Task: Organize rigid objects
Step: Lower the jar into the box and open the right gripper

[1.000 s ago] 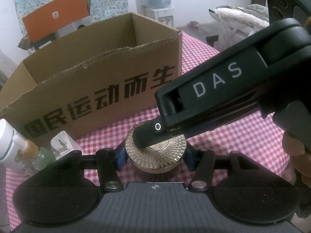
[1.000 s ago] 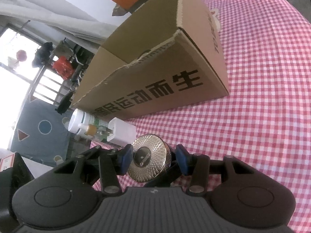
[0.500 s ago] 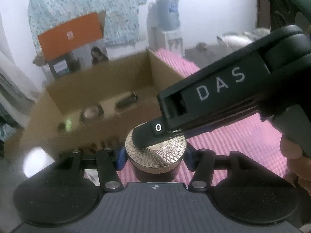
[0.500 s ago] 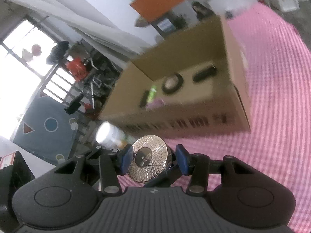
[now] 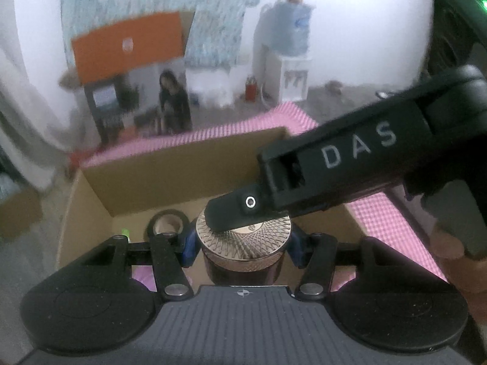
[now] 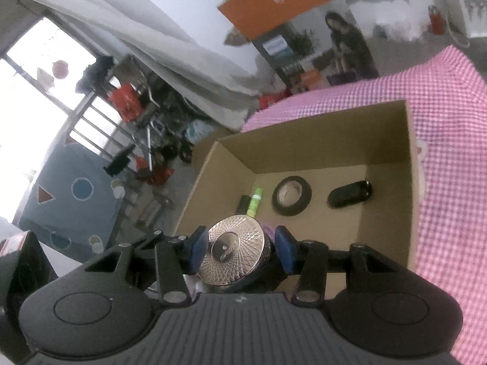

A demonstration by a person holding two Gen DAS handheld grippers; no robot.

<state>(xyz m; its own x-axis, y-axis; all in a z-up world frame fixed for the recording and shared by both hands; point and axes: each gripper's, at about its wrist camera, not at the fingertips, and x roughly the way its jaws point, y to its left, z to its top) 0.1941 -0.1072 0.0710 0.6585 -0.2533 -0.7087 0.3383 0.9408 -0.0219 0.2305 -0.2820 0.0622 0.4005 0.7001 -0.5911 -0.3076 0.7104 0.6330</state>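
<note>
Both tools clamp the gold-lidded jar: the left tool (image 5: 243, 246) grips its sides and the right tool (image 6: 240, 248) pinches its lid, holding the jar (image 5: 243, 243) above the open cardboard box (image 6: 411, 164). Farther in, on the box floor, lie a tape roll (image 6: 291, 195), a green tube (image 6: 255, 202) and a black case (image 6: 350, 194), the box standing on the pink-checked desk (image 6: 450, 121).

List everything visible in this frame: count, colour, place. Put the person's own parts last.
Round jar with gold patterned metal lid: 1, dark body, held above the box opening.
Open brown cardboard box: 1, on the tablecloth.
Black tape roll: 1, on the box floor.
Black oblong object: 1, box floor, right of the tape.
Green tube: 1, box floor, left of the tape.
Pink checked tablecloth: 1, under the box.
Left gripper: black with blue pads, shut on the jar body.
Right gripper: black with blue pads, shut on the jar's lid.
Hand: 1, holding the right gripper's handle.
</note>
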